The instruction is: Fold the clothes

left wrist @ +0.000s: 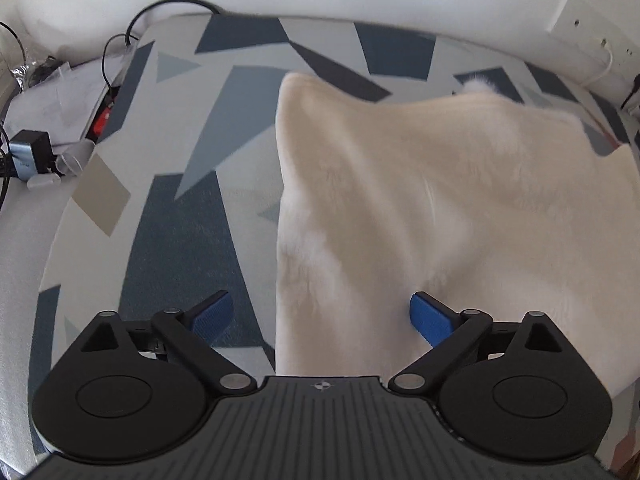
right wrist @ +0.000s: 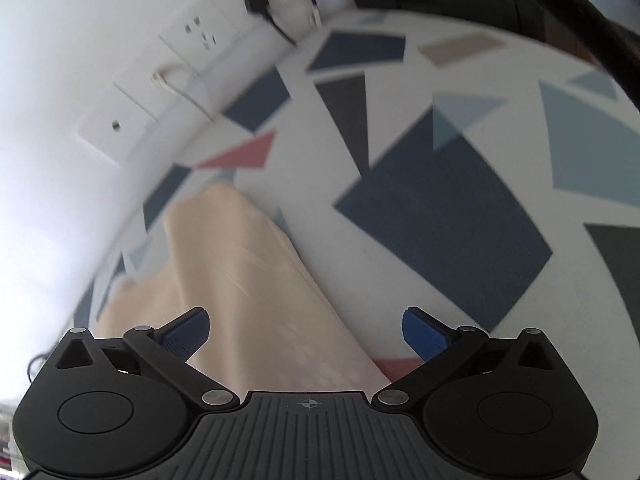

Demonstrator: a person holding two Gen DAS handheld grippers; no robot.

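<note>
Cloth [left wrist: 420, 208] flat under both tongs, edges straight, maybe folded some. Left tongs [left wrist: 321, 318] apart, right tongs [right wrist: 306, 334] apart, holding nothing.

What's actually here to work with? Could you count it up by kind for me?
Cream fluffy garment: 1
Patterned table cover: 1
Handheld grippers, left gripper and right gripper, both open: 2
Total: 4
</note>
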